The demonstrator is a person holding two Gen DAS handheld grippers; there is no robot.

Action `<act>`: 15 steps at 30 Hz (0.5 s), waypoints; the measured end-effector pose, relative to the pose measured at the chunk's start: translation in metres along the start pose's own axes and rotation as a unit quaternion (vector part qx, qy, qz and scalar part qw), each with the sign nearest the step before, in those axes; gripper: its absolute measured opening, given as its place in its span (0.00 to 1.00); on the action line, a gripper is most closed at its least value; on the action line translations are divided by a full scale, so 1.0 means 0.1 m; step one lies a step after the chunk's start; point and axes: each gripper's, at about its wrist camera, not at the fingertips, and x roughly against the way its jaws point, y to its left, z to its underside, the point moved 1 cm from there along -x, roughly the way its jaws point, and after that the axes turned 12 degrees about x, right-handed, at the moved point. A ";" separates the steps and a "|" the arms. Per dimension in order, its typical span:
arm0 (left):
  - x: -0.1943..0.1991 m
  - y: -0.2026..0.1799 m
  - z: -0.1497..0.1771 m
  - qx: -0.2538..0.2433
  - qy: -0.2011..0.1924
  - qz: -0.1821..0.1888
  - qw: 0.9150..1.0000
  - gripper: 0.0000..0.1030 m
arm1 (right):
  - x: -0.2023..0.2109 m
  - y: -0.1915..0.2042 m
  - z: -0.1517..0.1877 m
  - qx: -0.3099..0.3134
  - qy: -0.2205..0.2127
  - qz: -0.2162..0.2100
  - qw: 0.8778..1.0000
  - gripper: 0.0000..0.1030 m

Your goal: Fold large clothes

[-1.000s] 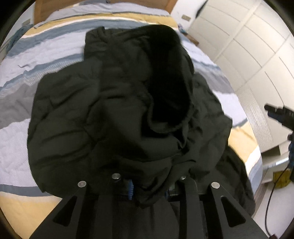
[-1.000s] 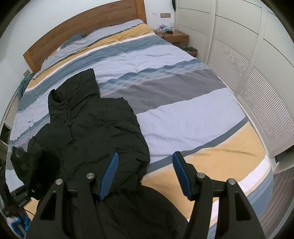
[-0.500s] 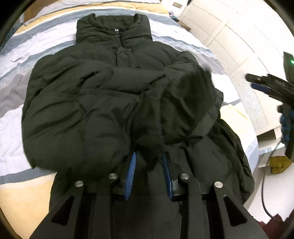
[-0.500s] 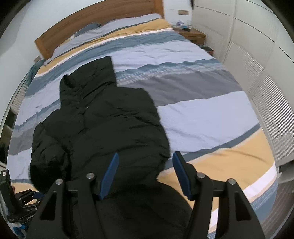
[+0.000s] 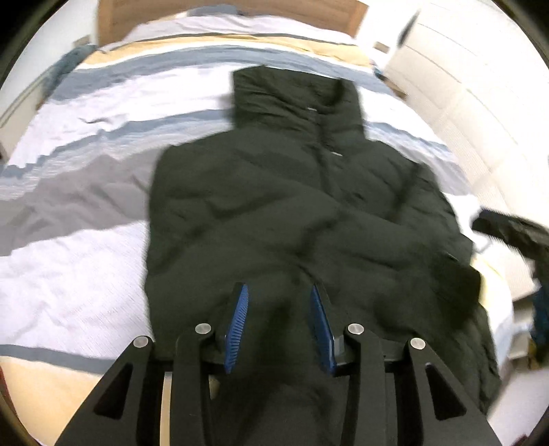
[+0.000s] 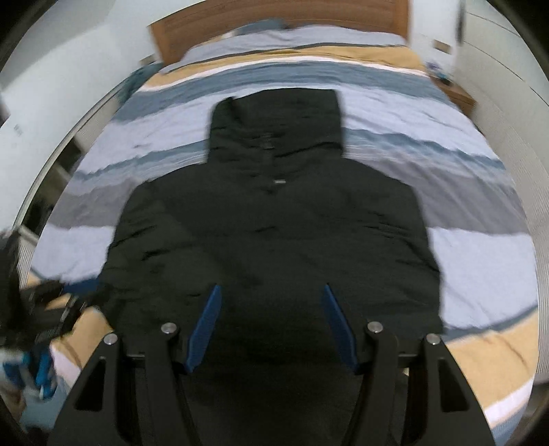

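Note:
A black hooded puffer jacket (image 5: pixel 274 212) lies front up on the striped bed, hood toward the headboard, with a sleeve folded across its body. My left gripper (image 5: pixel 278 288) hovers over the jacket's lower middle. Its jaws are opening, and no fabric is pinched between the blue pads (image 5: pixel 240 319). In the right wrist view the same jacket (image 6: pixel 274 223) fills the centre, and my right gripper (image 6: pixel 271 288) stands open above its lower part with nothing between its fingers. Both views are blurred by motion. The other gripper (image 5: pixel 511 230) shows at the left wrist view's right edge.
The duvet (image 6: pixel 463 178) with blue, grey and yellow stripes covers the bed. A wooden headboard (image 6: pixel 281 20) stands at the far end. White wardrobe doors (image 5: pixel 480 103) line the right side, with a wooden nightstand (image 6: pixel 459 96) beside them. The jacket's hem hangs over the bed's near edge.
My left gripper carried a lifted sleeve across the jacket, then let it go; its pads have spread. My right gripper swung left from the bare duvet to over the jacket's middle.

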 end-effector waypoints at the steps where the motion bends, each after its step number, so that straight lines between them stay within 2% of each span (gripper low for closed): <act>1: -0.05 0.06 -0.05 0.007 -0.005 -0.004 1.000 0.36 | -0.05 0.13 -0.03 0.013 0.001 -0.007 1.000 0.58; 7: -0.26 0.22 -0.12 0.015 -0.014 0.007 1.000 0.36 | -0.29 0.75 -0.09 0.066 0.021 -0.027 0.997 0.58; 11: -0.46 0.19 -0.06 0.005 -0.006 0.024 1.000 0.36 | -0.47 0.97 0.06 0.076 0.048 -0.033 0.995 0.58; 15: -0.60 0.19 0.08 -0.005 -0.003 0.027 1.000 0.38 | -0.72 0.92 0.36 0.075 0.089 0.007 0.993 0.58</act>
